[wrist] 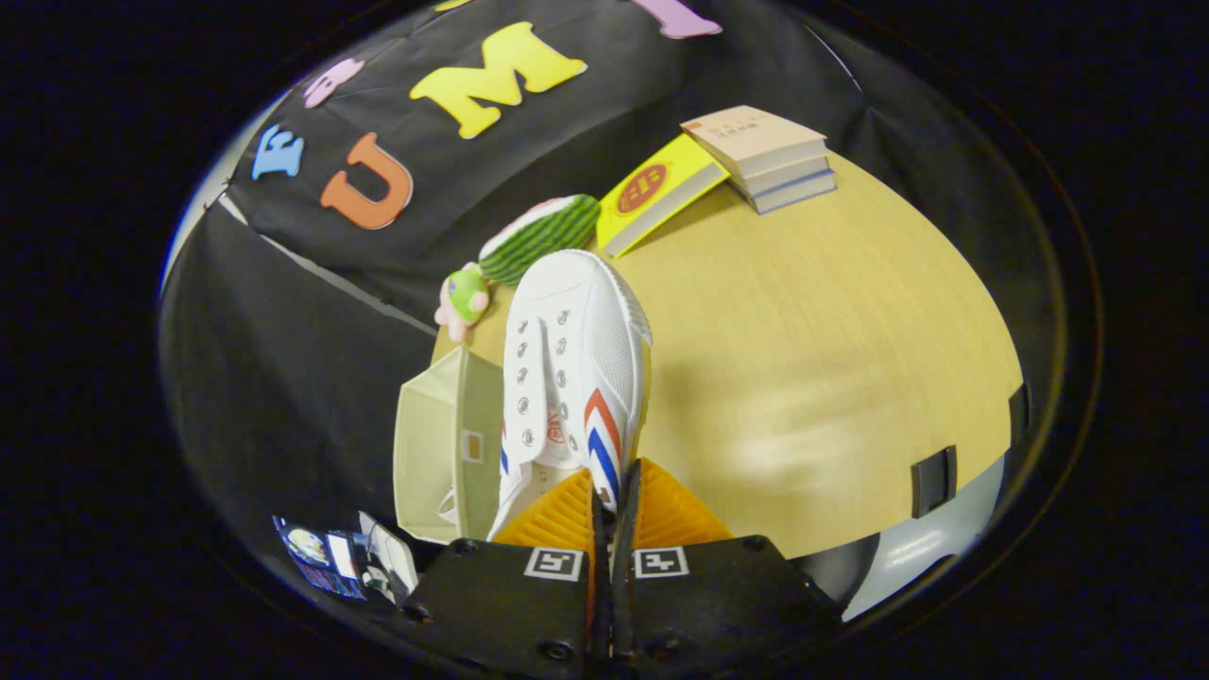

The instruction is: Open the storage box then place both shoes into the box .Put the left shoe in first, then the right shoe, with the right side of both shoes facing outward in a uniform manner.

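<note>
Closed almost to touching, the jaws of the gripper (614, 510) pinch the heel edge of a white shoe (567, 368), both fingers pressing on the thin rim of fabric caught in the narrow gap between them. Going from the left of the scene, a small clutter of printed cards or packets (331, 552) lies low and near, beside the left finger; what they are is too small to tell. Just right of that stands the pale green storage box (444, 444), its open side or lid panel turned this way, with a small label slot on its face; it sits at the left edge of the wooden table (812, 378) and touches or nearly touches the shoe's left side. The shoe itself stretches away from the fingers, toe pointing far, with metal eyelets along its top and red and blue chevron stripes on the side nearest the right finger. Beyond the toe lie a small pink and green plush toy (463, 297) and a striped, watermelon-like cushion (540, 236). Farther right, a yellow book (656, 194) rests flat, and next to it a stack of books (765, 156) sits at the far side of the table. Near the right, two dark clips (933, 480) grip the table's edge.
</note>
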Motion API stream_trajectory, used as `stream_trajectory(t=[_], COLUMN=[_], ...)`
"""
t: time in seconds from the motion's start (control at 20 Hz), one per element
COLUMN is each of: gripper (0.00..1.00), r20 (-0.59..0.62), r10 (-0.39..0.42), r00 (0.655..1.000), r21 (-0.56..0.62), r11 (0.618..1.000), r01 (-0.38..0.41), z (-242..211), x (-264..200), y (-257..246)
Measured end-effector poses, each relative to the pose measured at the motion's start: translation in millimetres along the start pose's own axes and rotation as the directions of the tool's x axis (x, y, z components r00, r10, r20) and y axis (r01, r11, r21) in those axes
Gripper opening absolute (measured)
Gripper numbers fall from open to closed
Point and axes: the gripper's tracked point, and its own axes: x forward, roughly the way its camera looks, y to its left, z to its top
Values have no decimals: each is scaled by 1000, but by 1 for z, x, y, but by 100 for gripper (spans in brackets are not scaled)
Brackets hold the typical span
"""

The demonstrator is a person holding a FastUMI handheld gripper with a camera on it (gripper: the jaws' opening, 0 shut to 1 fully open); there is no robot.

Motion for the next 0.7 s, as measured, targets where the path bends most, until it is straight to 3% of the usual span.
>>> stream_trajectory(t=[0.2, 0.4, 0.7], gripper=[6, 7, 6], r20=[12, -20, -73], r10=[64, 41, 8], r00=[998, 999, 997], r21=[-70, -120, -86], r11=[996, 992, 996], r01=[-63, -44, -15], z=[-9, -27, -52], x=[-8, 15, 72], y=[79, 130, 169])
